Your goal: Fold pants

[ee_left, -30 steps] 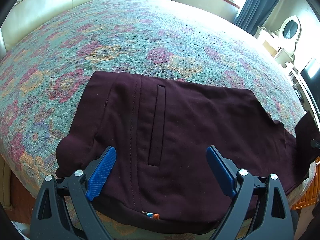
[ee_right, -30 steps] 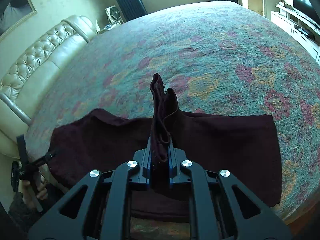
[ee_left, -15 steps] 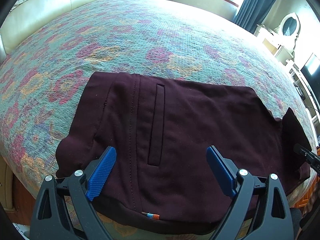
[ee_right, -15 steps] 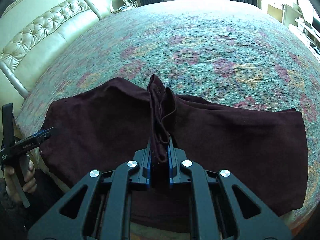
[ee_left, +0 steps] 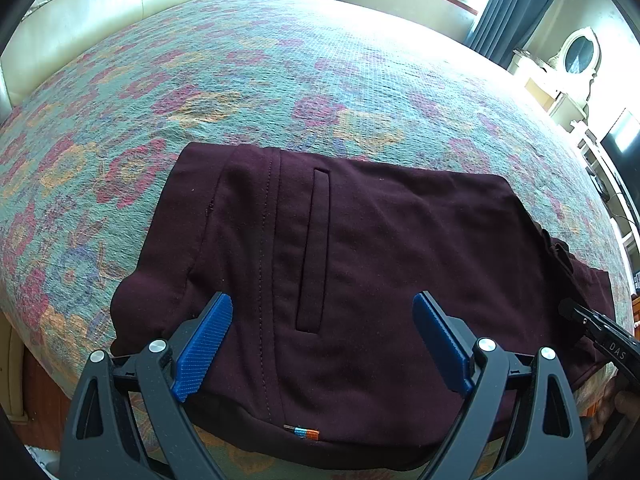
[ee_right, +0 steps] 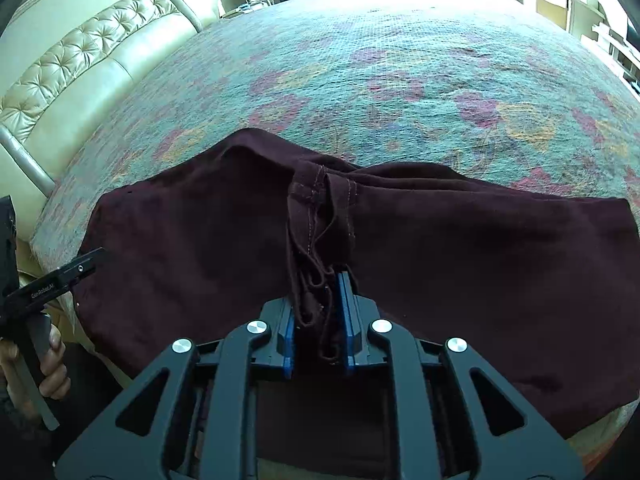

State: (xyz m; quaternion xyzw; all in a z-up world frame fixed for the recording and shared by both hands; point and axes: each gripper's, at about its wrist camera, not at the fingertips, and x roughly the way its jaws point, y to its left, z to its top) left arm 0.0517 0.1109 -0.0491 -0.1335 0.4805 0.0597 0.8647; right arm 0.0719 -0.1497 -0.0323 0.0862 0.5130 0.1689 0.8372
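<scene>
Pants [ee_left: 360, 280] lie folded on the bed [ee_left: 280, 60], near its front edge, waistband toward the left tool [ee_left: 322, 340]. Left tool hovers over the waistband w/ jaws wide apart, gripping nothing. Right tool [ee_right: 318, 300] has the bunched hem ends [ee_right: 320, 216] between its jaws, which have just been opening, so the cloth looks slack, prob. no longer pinched. Risk: if the right tool pulls away before the cloth fully drops, a hem could snag on a pad and drag the top layer askew, undoing the fold. Also the stack sits close to the bed edge; a tug could slide it off.
</scene>
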